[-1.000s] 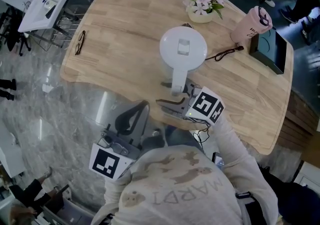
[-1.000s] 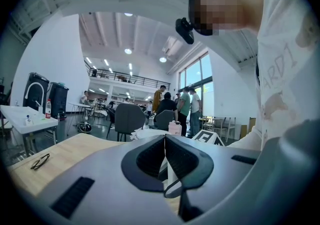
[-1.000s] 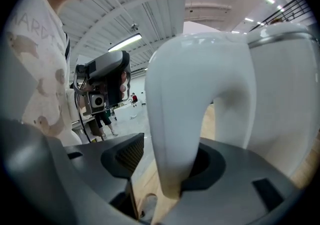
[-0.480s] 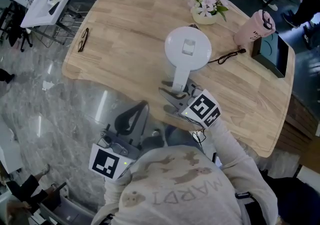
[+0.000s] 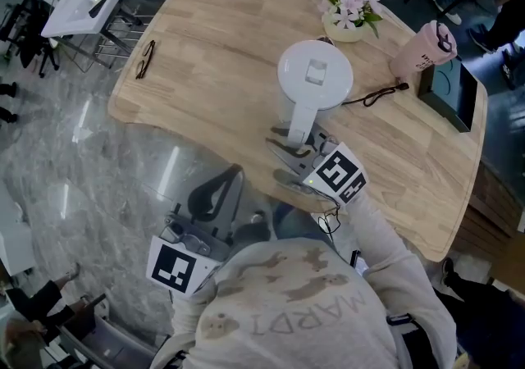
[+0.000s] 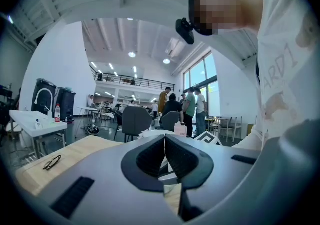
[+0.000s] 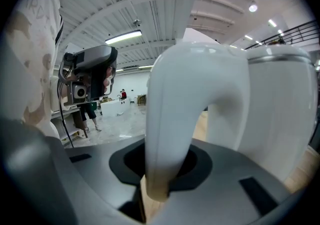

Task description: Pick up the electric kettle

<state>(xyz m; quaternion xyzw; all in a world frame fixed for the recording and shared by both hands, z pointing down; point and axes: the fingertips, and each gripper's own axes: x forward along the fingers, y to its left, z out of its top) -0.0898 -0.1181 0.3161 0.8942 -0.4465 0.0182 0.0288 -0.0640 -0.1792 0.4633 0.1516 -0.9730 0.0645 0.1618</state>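
**Kettle gripped by its handle, standing on the table**

The white kettle stands upright on the wooden table, a little in from the near edge and about midway along it. Its long axis runs straight up, so the head view looks down on the round lid. The handle points back toward the person and the near edge. The spout cannot be made out.

The right gripper reaches in over the table edge, tilted slightly downward. Its jaws are closing on the handle, and in the right gripper view the white arch of the handle fills the gap between the pads. The kettle's body rises just behind it.

The left gripper hangs off the table beside the person's body, above the marbled floor. Its jaws are together with nothing between them.

Behind the kettle, just beside it, sits a small pot of pale flowers. A thin black cord lies to the kettle's right and runs toward a pink cup and a dark flat case at the table's far right end. A pair of glasses lies well apart near the left end. No object lies on the table between the gripper and the handle.
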